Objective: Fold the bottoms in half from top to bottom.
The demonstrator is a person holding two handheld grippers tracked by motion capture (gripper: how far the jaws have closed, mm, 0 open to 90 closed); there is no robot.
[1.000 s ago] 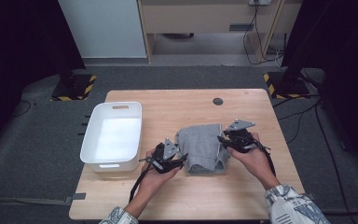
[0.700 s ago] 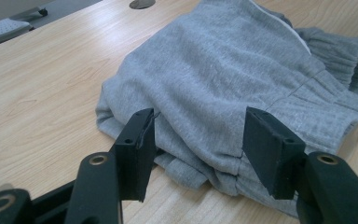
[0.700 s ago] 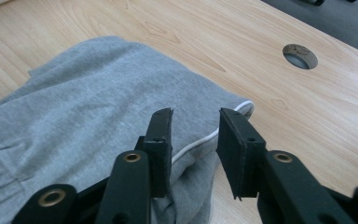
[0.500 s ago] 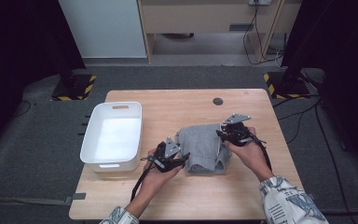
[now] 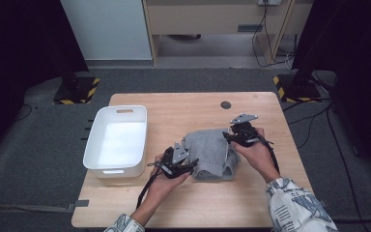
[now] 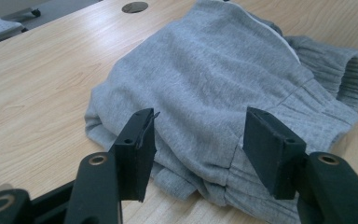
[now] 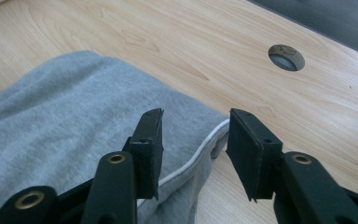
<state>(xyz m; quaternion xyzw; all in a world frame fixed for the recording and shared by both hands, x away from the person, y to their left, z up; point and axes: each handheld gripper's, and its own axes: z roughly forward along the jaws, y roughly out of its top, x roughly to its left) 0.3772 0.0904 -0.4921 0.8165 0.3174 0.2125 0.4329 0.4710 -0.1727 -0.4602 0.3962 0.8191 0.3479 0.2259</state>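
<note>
Tongs, left: left gripper (image 6: 198,147) stands with jaws parted around the near folded edge of the grey garment (image 5: 212,153), pads not pressing.
Tongs, right: right gripper (image 7: 193,149) has just been opening its jaws; the white-piped hem lies between them, unpinched.
Garment's place: folded on the wooden table (image 5: 183,108), right of the white bin (image 5: 117,143).
Handling: soft, light, floppy; layers likely slip apart. Thick ribbed waistband (image 6: 328,77) and stacked edges look like the surest holds.
Hands: both low, level, flanking the cloth.
</note>
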